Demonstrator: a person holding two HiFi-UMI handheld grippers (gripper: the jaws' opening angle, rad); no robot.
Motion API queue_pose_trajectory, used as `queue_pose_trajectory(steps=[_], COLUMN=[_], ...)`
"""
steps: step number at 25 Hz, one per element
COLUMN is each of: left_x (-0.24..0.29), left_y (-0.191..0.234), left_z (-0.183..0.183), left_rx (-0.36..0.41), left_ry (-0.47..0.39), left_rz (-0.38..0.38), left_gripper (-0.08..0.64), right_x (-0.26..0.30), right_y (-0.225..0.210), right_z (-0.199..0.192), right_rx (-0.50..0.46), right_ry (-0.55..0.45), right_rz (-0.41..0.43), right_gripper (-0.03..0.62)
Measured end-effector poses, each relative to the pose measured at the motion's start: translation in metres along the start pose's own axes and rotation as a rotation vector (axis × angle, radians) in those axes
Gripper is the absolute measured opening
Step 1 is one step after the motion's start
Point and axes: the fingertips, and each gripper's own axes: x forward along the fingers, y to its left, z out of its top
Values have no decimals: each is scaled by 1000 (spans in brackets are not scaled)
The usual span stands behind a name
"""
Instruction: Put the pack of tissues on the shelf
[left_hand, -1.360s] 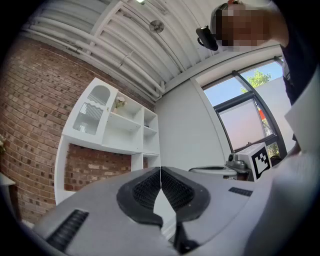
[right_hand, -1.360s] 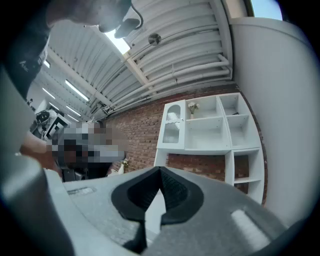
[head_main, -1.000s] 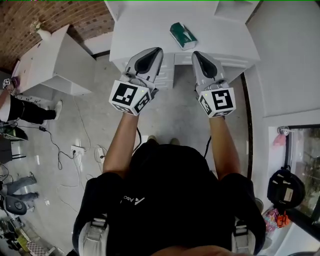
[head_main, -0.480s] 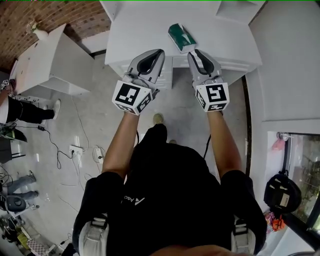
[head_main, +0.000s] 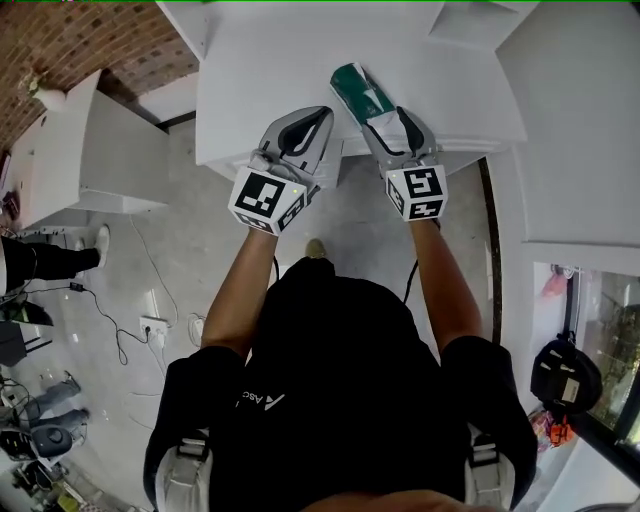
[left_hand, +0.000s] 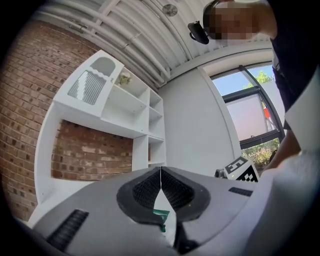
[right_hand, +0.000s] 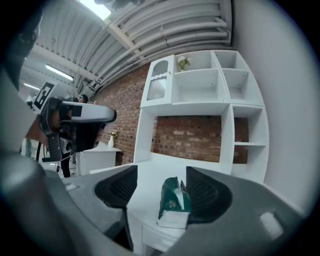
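- The left hand-held gripper (head_main: 318, 118) has come forward with the person's step and now hangs over the front edge of the white surface (head_main: 262, 62). Its jaws are pressed together with nothing between them, so it looks to have no part in the pickup.
- The pack of tissues (head_main: 358, 90), green with a white end, lies where it lay a second ago, on the surface near its front edge. It is not lifted and nothing grips it.
- The right hand-held gripper (head_main: 390, 116) has changed most. It was shut and short of the surface, and now it has reached the pack with its jaws opening. In the right gripper view the pack (right_hand: 172, 200) stands between the pads, close against the right one and well apart from the left. Neither pad presses on it.
- By my reading the approach is done and the grasp comes next. The shelf (right_hand: 200, 95) rises behind the surface, so the carry up to it is all still ahead.
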Motion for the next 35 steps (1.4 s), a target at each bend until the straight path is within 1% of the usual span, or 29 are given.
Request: queue_pose_trajectory(steps=[5, 7, 10, 13, 22, 25, 28, 30, 33, 34, 35], left_x=[17, 24, 34, 42, 60, 64, 66, 68, 70, 70, 70], left_y=[28, 36, 44, 50, 67, 69, 71, 70, 68, 68, 67], left_z=[-23, -30, -36, -39, -45, -49, -51, -52, -52, -52, -51], left_rx=[-27, -32, -31, -25, -18, -20, -25, -27, -28, -28, -28], left_ry=[26, 36, 46, 55, 68, 79, 82, 84, 85, 85, 85], left_rz=[-53, -65, -76, -75, -53, -46, -39, -36, -35, -35, -36], left_gripper=[2, 2, 2, 2, 2, 2, 2, 2, 2, 2, 2], right_x=[39, 51, 66, 78, 105, 108, 110, 109, 107, 107, 107], right_y=[-16, -25, -34, -41, -47, -47, -47, -48, -48, -48, -48], right_z=[-35, -51, -76, -95, -132, -143, -150, -154, -157, -157, -155], right_rx=[29, 43, 68, 86, 94, 88, 60, 39, 25, 25, 28], right_ry=[77, 115, 175, 223, 332, 374, 407, 427, 439, 437, 432], right_rz=[-33, -48, -49, -37, -4, 12, 7, 3, 0, -3, -5], right_gripper=[335, 359, 388, 424, 463, 463, 461, 441, 329, 299, 282])
